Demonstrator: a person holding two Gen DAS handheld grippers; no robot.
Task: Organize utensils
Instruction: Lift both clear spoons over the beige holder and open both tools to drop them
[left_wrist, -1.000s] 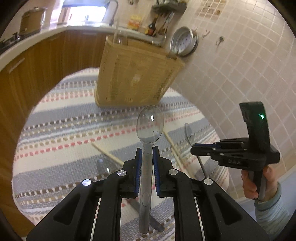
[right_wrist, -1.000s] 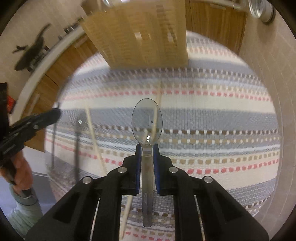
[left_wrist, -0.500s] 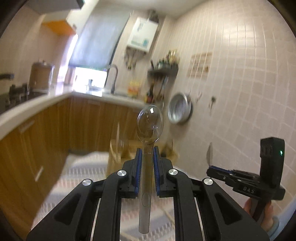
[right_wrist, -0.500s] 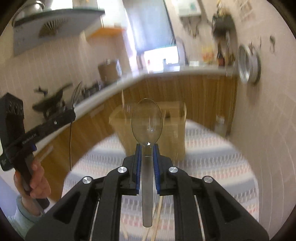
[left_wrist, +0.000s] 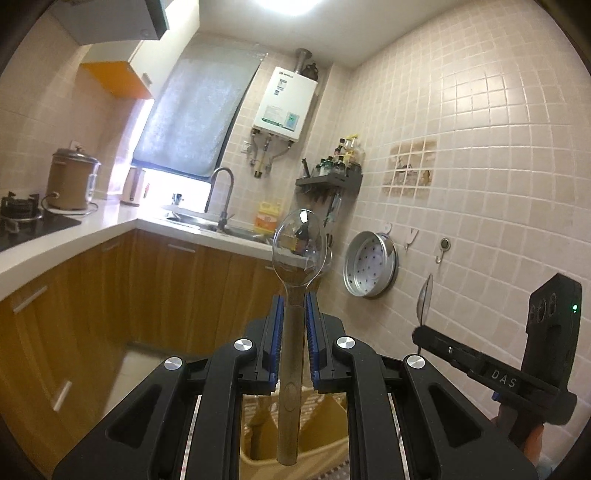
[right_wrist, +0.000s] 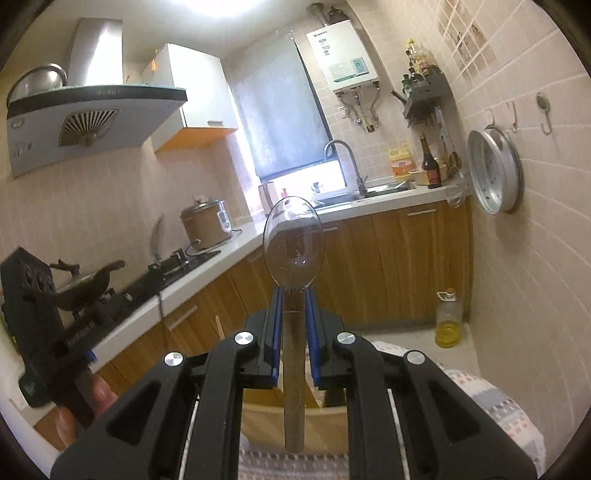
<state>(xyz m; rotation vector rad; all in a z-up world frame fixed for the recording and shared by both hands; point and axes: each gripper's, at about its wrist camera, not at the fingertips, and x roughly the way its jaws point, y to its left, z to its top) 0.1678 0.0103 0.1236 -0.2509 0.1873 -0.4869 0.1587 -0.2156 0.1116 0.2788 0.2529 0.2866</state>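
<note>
Left hand-held gripper raised and level, blue pads clamped on a clear spoon handle, right hand-held gripper likewise raised, pinching another clear spoon, bowls up, both side by side, apart

Two clear spoons, one wooden holder, one striped cloth.

clear spoon — upright, bowl up | second clear spoon — same pose
</note>
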